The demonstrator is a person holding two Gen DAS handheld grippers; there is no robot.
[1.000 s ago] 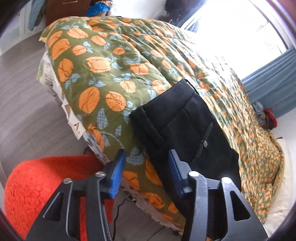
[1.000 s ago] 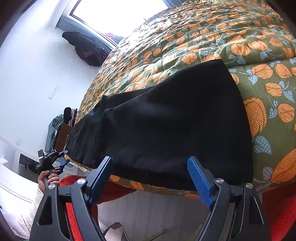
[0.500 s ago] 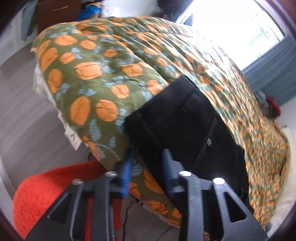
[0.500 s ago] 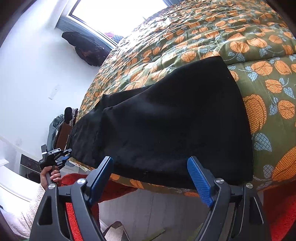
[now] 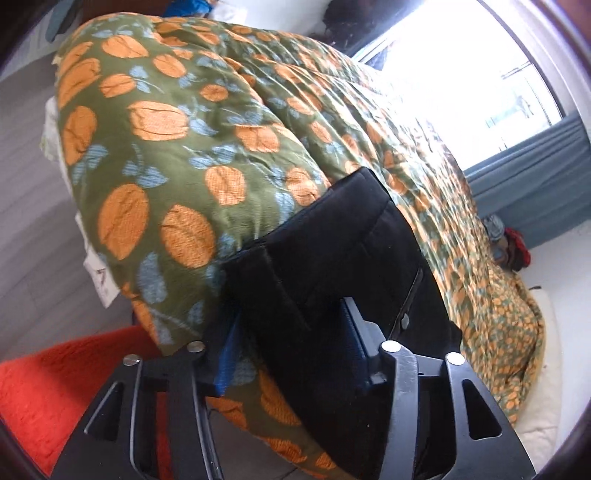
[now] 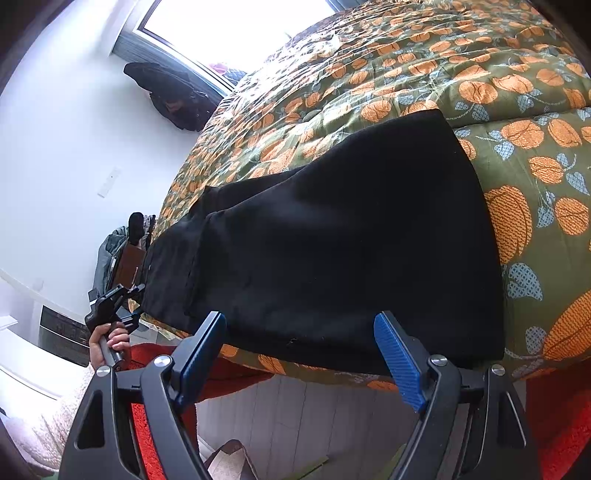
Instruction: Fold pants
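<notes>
Since a second ago the left gripper (image 5: 291, 343) has come forward and lower, from short of the bed's edge to the end of the black pants (image 5: 332, 266), while the right gripper (image 6: 301, 354) and its view have not changed. Its jaws are opening: one blue finger (image 5: 227, 358) lies against the quilt (image 5: 166, 147) beside the pants' end and the other is on top of the black cloth, so the folded corner of the pants sits between them, though the pads do not look to be pressing it. From the right wrist view the left gripper (image 6: 110, 306) shows small at the far end of the pants, held in a hand (image 6: 109, 341) with a pale fuzzy sleeve. The right gripper's jaws are spread wide with nothing between them, hovering just off the near edge of the bed, in front of the wide end of the pants (image 6: 332, 240). These lie flat along that near edge of the bed on the green quilt with orange fruit, a button (image 5: 405, 320) showing at the end by the left gripper. Below the bed's edge lie an orange rug (image 5: 55, 398) and pale floorboards (image 6: 295, 417); a bright window (image 6: 229, 26) stands beyond the bed.
</notes>
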